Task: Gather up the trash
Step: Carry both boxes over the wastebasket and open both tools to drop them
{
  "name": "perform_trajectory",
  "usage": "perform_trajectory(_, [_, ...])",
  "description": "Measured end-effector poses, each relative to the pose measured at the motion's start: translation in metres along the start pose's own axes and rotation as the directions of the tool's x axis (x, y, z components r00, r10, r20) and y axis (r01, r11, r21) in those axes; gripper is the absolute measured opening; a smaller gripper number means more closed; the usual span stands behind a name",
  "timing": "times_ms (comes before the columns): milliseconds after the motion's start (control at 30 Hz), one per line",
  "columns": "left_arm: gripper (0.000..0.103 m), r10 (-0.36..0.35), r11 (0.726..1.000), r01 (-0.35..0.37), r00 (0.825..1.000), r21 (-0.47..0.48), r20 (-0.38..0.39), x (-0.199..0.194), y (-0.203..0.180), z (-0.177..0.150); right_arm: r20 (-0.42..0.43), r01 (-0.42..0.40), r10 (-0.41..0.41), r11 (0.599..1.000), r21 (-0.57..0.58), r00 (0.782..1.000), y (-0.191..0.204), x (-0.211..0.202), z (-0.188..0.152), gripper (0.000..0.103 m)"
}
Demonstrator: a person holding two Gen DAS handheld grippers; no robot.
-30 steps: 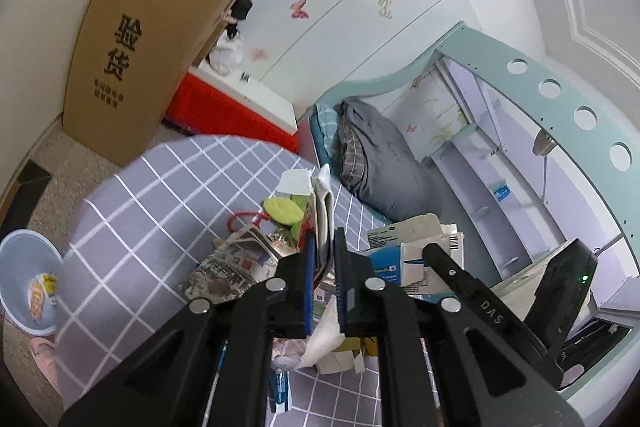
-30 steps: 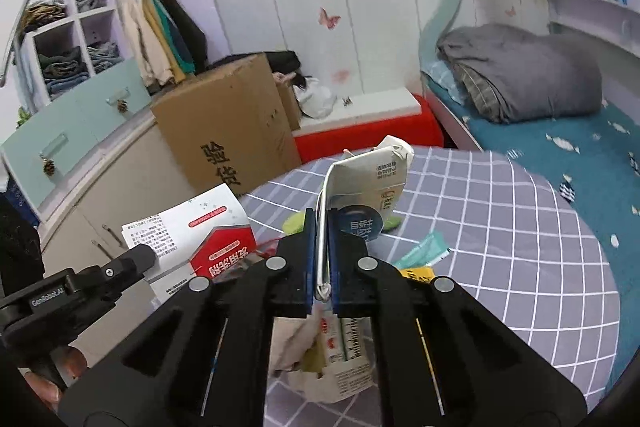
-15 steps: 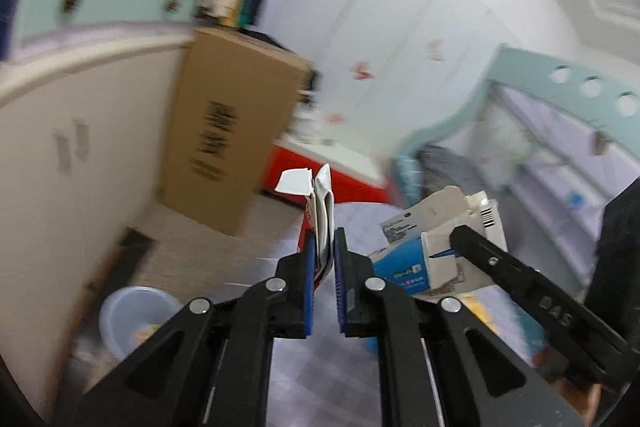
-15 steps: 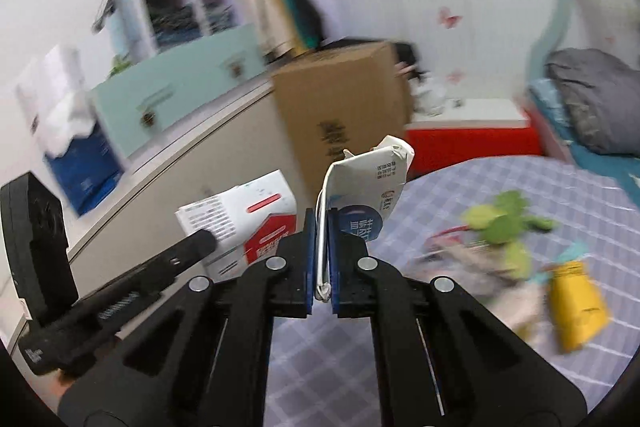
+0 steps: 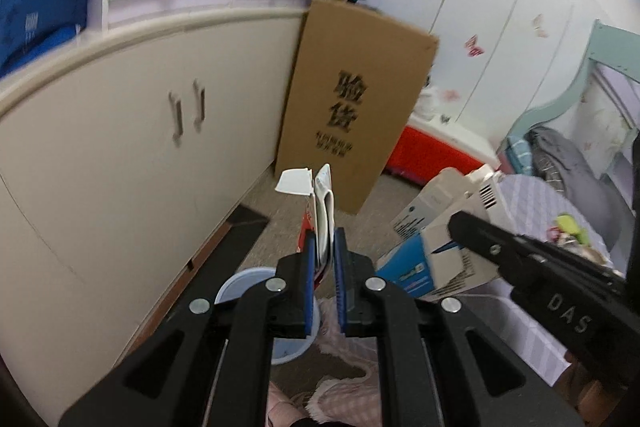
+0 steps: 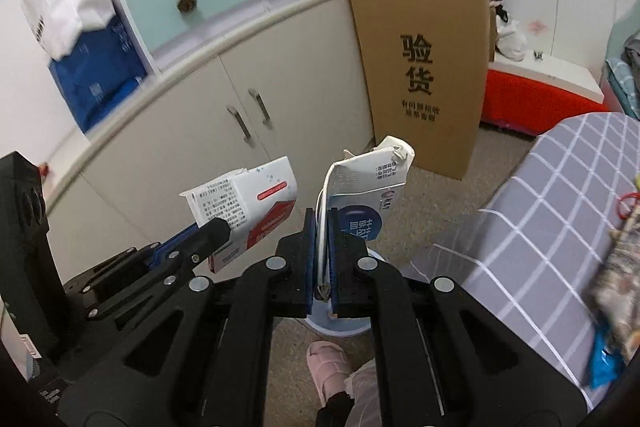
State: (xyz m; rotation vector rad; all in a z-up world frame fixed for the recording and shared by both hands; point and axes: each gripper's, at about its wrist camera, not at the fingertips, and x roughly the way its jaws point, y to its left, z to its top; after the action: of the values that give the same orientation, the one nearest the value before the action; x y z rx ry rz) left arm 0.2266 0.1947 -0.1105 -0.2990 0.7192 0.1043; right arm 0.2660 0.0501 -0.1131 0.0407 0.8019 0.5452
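My left gripper (image 5: 323, 247) is shut on a flattened red-and-white carton (image 5: 322, 203), held in the air over a pale blue bin (image 5: 256, 277) on the floor. My right gripper (image 6: 323, 231) is shut on a flattened blue-and-white carton (image 6: 366, 187), also above the blue bin (image 6: 340, 323). Each gripper shows in the other's view: the right one with its blue carton (image 5: 440, 247) to the right, the left one with its red carton (image 6: 248, 207) to the left.
A tall cardboard box (image 6: 424, 67) leans against beige cupboards (image 6: 224, 147). The round table with a grey checked cloth (image 6: 540, 227) and several more pieces of trash (image 6: 616, 267) is at the right. A pink slipper (image 6: 330, 367) is on the floor below.
Both grippers have swung left off the table with their cartons and now hang over the blue bin beside the cupboards. Both stay shut.
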Motion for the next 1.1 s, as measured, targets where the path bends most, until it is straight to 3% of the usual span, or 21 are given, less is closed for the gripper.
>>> perform_trajectory(167, [0.009, 0.012, 1.0, -0.013, 0.998, -0.013, -0.067, 0.042, 0.013, 0.001, -0.043, 0.035, -0.035, 0.999, 0.007, 0.998, -0.011, 0.03, 0.001, 0.006])
perform_trajectory(267, [0.015, 0.005, 1.0, -0.008, 0.992, -0.022, -0.129, 0.07, 0.015, 0.003, -0.069, 0.048, -0.047, 0.999, 0.014, 0.997, -0.017, 0.042, 0.002, 0.006])
perform_trajectory(333, [0.044, 0.015, 0.999, -0.019, 0.989, -0.03, -0.149, 0.082, 0.017, 0.002, -0.077, 0.051, -0.05, 0.999, 0.01, 0.996, -0.017, 0.045, 0.004, 0.006])
perform_trajectory(400, [0.061, 0.048, 0.998, -0.054, 0.987, -0.037, -0.155, 0.089, 0.02, 0.0, -0.074, 0.058, -0.058, 0.998, -0.004, 0.996, -0.014, 0.046, 0.006, 0.006])
perform_trajectory(1100, [0.066, 0.109, 0.979, -0.125, 0.989, -0.162, -0.104, 0.056, 0.067, 0.005, -0.104, 0.007, -0.011, 0.999, -0.039, 0.994, 0.014, 0.071, 0.012, 0.006])
